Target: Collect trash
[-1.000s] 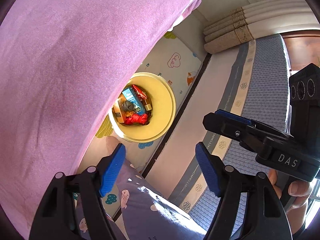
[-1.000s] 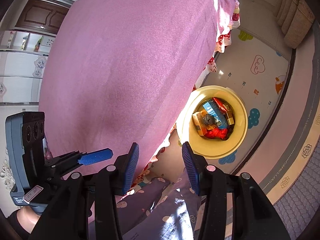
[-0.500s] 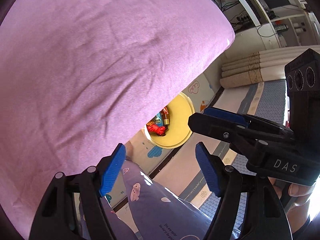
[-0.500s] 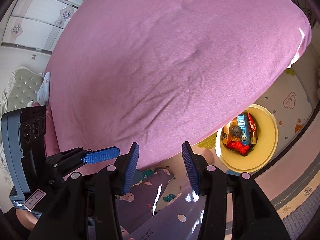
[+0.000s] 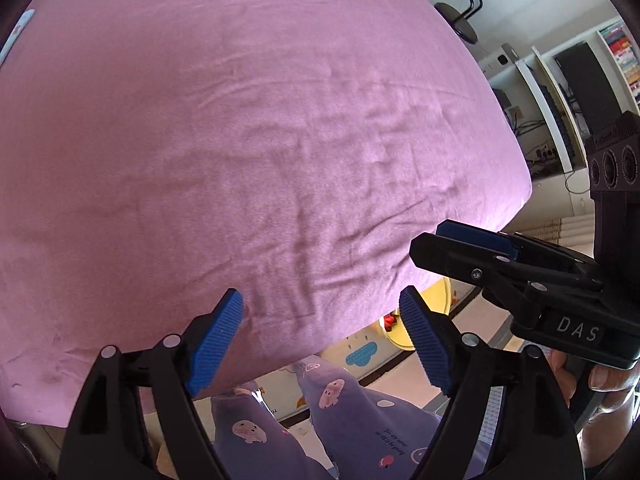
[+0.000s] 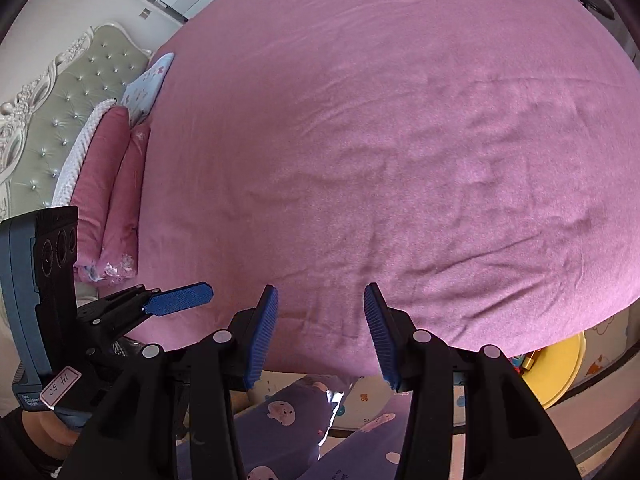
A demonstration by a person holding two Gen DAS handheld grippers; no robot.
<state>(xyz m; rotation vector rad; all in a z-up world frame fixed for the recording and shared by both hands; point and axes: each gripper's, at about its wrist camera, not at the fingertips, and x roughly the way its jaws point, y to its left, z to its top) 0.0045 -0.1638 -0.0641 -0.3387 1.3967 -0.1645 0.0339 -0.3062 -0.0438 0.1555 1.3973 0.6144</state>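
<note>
The left gripper (image 5: 320,340) has just been opening wider, and nothing is between its blue pads. The right gripper (image 6: 320,336) has its pads apart too, with nothing in it. Both hang over the bed and point down at it.

The trash (image 6: 527,361) is in the yellow bin (image 6: 560,364) on the floor, just past the edge of the bed. Only a little of it shows: a gold bit and some other colours in the right view, a red bit in the left view. The bin sits on a play mat (image 5: 360,354) with clouds on it.

The pink sheet (image 6: 400,140) fills most of both views. I see no trash on it, only wrinkles. Pillows (image 6: 108,196) lie at the far end by the padded headboard (image 6: 48,120). The person's legs (image 5: 352,412) in purple trousers stand by the bed.

What could go wrong: a small scrap may hide in a wrinkle and get missed. If a gripper pinches at a fold, it could grab the sheet and pull it. The bin is half hidden by the bed, so a drop could miss it.
</note>
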